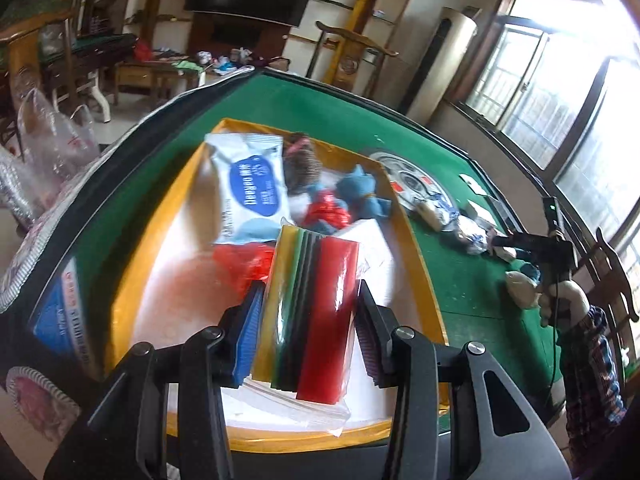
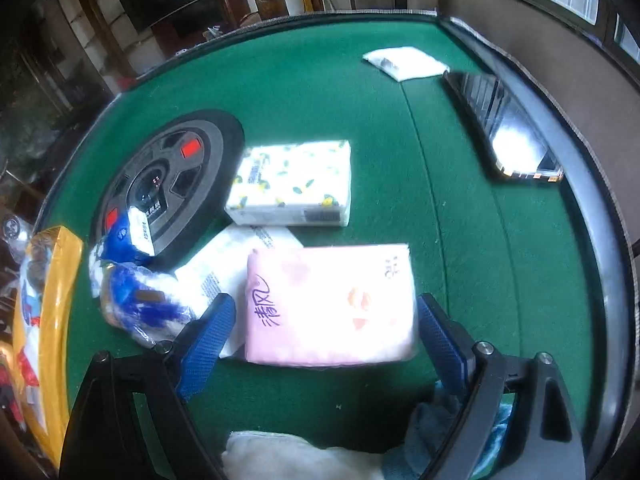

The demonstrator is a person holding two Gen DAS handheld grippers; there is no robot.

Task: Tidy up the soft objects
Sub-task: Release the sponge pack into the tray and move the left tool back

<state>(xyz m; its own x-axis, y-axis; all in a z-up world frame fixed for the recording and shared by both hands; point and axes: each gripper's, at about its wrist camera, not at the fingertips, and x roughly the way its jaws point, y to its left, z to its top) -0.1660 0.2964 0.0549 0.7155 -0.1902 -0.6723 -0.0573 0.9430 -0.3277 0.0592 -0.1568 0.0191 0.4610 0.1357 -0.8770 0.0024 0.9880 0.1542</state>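
Pink tissue pack (image 2: 330, 304); lemon-print tissue pack (image 2: 292, 182); green table felt (image 2: 320, 92).

— Room inside the yellow box (image 1: 132, 280)?
— Bare white floor at lower left; wipes pack (image 1: 250, 184), plush toys (image 1: 360, 196) and red bag (image 1: 244, 260) crowding the upper half.
— On the desk (image 2: 320, 92)?
— Open green felt at upper centre and right of the pink tissue pack (image 2: 332, 304); round hub (image 2: 168, 176), lemon-print pack (image 2: 292, 184) and blue wrappers (image 2: 136, 300) blocking the left.
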